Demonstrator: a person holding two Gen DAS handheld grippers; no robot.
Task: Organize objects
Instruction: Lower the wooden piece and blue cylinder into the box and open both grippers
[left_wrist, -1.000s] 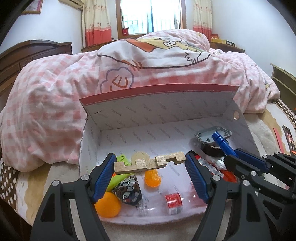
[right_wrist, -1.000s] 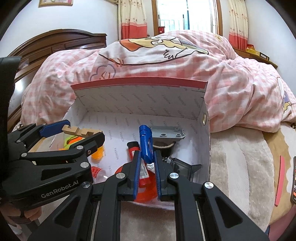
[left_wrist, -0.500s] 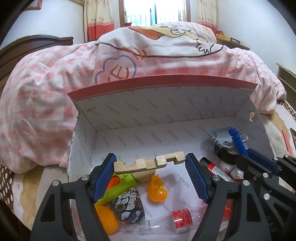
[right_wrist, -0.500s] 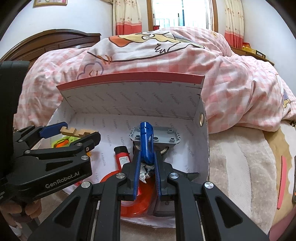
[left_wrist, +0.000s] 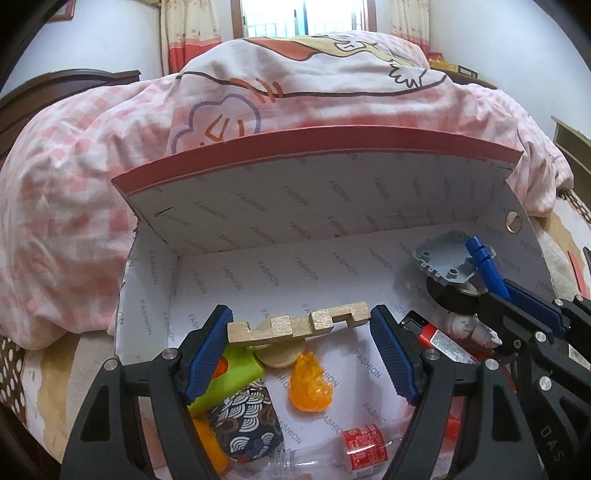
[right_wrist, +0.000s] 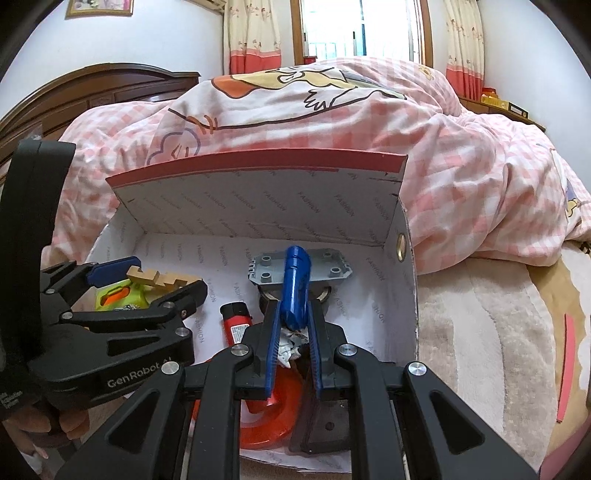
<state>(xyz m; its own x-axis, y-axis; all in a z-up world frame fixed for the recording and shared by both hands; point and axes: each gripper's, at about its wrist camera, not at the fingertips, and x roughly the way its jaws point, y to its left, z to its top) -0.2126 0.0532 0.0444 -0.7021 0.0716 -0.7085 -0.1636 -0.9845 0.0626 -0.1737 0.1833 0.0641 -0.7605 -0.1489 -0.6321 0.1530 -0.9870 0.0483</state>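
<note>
A white cardboard box (left_wrist: 295, 206) with a red rim stands open on the bed. My left gripper (left_wrist: 301, 328) is shut on a notched wooden piece (left_wrist: 295, 324), held crosswise between the blue pads above the box's left half. My right gripper (right_wrist: 293, 325) is shut on a blue cylinder (right_wrist: 295, 288), which sticks up over a grey studded plate (right_wrist: 266, 271) in the right half of the box (right_wrist: 258, 206). In the right wrist view the left gripper (right_wrist: 155, 282) shows at the left with the wooden piece (right_wrist: 147, 275). A hand holds it at the lower left.
Inside the box lie a green toy (left_wrist: 236, 373), an orange flame piece (left_wrist: 310, 384), a patterned pouch (left_wrist: 247, 424), a red-labelled bottle (left_wrist: 362, 446), a red lighter (right_wrist: 236, 325) and an orange ring (right_wrist: 273, 417). A pink checked quilt (right_wrist: 480, 192) is heaped behind. A beige blanket (right_wrist: 480, 332) lies to the right.
My left gripper has come forward and lower over the box, still holding the wooden piece. The right gripper keeps the blue cylinder and has edged slightly forward over the grey plate.
</note>
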